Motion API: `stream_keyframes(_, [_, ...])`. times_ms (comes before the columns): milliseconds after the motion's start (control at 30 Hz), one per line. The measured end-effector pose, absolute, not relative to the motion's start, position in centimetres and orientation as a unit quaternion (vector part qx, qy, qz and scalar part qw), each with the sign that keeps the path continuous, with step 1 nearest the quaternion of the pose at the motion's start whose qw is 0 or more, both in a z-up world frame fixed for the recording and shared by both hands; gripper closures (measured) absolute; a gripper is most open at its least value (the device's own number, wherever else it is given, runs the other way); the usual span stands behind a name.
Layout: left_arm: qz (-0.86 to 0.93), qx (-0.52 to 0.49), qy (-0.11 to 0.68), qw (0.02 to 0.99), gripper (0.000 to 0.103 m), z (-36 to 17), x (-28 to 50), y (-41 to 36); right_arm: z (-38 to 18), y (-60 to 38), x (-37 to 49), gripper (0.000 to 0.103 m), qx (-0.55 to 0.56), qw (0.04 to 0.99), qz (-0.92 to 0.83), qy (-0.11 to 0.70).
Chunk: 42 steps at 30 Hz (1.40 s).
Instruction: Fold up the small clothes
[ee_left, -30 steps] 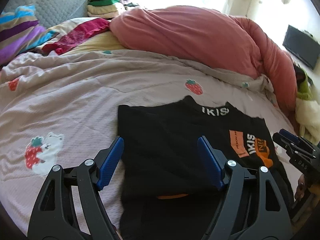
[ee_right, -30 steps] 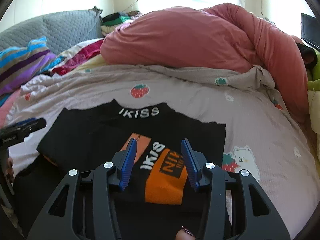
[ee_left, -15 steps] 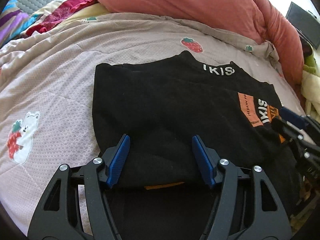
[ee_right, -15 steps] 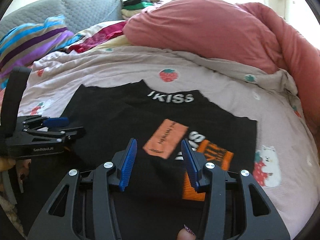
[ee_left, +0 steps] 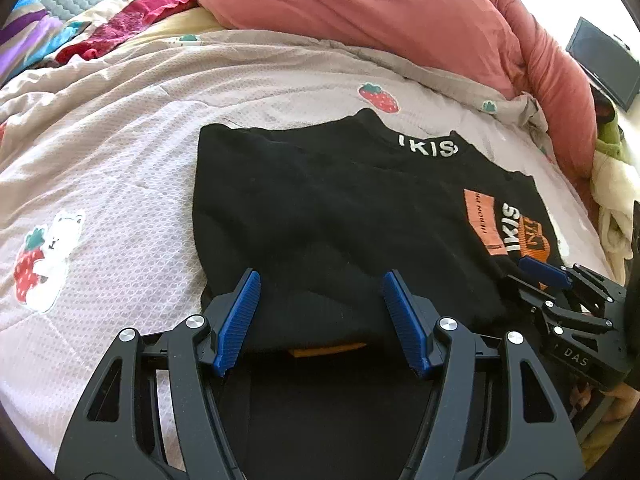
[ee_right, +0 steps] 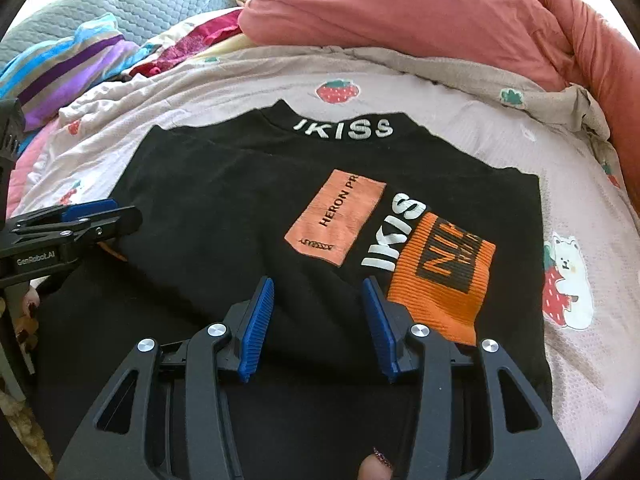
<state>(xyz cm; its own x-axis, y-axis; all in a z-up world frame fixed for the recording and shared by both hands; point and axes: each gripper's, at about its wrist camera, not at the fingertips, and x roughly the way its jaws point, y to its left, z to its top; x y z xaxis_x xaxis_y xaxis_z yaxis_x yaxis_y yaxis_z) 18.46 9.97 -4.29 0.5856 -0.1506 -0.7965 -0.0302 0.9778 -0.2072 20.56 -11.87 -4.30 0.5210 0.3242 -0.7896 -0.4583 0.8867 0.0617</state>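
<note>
A black shirt [ee_left: 328,208] with white "IKISS" on its collar and orange patches [ee_right: 336,216] lies flat on the bed, sleeves folded in over the body. My left gripper [ee_left: 320,280] hovers open over the shirt's near left part, with only cloth below its blue pads. It also shows side-on at the left of the right wrist view [ee_right: 120,216]. My right gripper [ee_right: 318,282] stands open over the near right part, close to the orange cuff [ee_right: 440,276]. Its tips show at the right edge of the left wrist view [ee_left: 528,268]. Neither pinches the cloth.
The bed has a pale pink cover [ee_left: 120,152] printed with strawberries and bears. A bunched pink duvet [ee_left: 380,28] lies along the far side and right. A striped pillow [ee_right: 64,68] and red cloth [ee_left: 120,28] sit at the far left. A fingertip [ee_right: 374,470] shows at the bottom.
Both grippers have come down closer to the shirt and tipped further downward. The left jaws have narrowed somewhat. The shirt has not moved.
</note>
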Motion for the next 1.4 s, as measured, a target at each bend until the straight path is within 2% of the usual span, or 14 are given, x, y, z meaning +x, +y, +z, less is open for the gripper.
stream_keyframes(433, [-0.028,-0.087,0.43,0.898,0.046,-2.5,16.9,9.6,-2.8,-13.0,19.2,0.047,-0.057,0.877,0.224,0.422])
stream_keyframes(533, [-0.024,-0.082,0.424,0.902,0.045,-2.0,16.6,9.6,-2.5,-13.2,19.1,0.041,-0.05,0.879,0.223,0.419])
stream_keyframes(600, [-0.022,-0.082,0.42,0.903,0.042,-1.7,16.5,9.7,-2.3,-13.3,19.0,0.041,-0.046,0.88,0.222,0.417])
stream_keyframes(667, [-0.023,-0.083,0.418,0.905,0.039,-1.5,16.3,9.8,-2.1,-13.4,18.9,0.032,-0.045,0.882,0.22,0.414])
stream_keyframes(867, [-0.018,-0.087,0.407,0.909,0.03,-0.7,15.7,10.2,-1.3,-13.6,18.5,0.027,-0.039,0.887,0.219,0.405])
stream_keyframes(900, [-0.017,-0.088,0.405,0.91,0.028,-0.6,15.6,10.3,-1.1,-13.6,18.4,0.024,-0.038,0.887,0.219,0.404])
stream_keyframes(933, [-0.016,-0.087,0.404,0.911,0.025,-0.5,15.5,10.3,-0.9,-13.7,18.3,0.015,-0.035,0.889,0.219,0.401])
stream_keyframes(1233, [-0.007,-0.073,0.384,0.92,0.011,0.8,14.6,10.1,0.8,-14.2,17.7,0.01,-0.027,0.898,0.22,0.381])
stream_keyframes(1400, [0.0,-0.071,0.378,0.923,0.01,1.1,14.2,10.2,1.6,-14.7,17.4,0.008,-0.024,0.903,0.216,0.37])
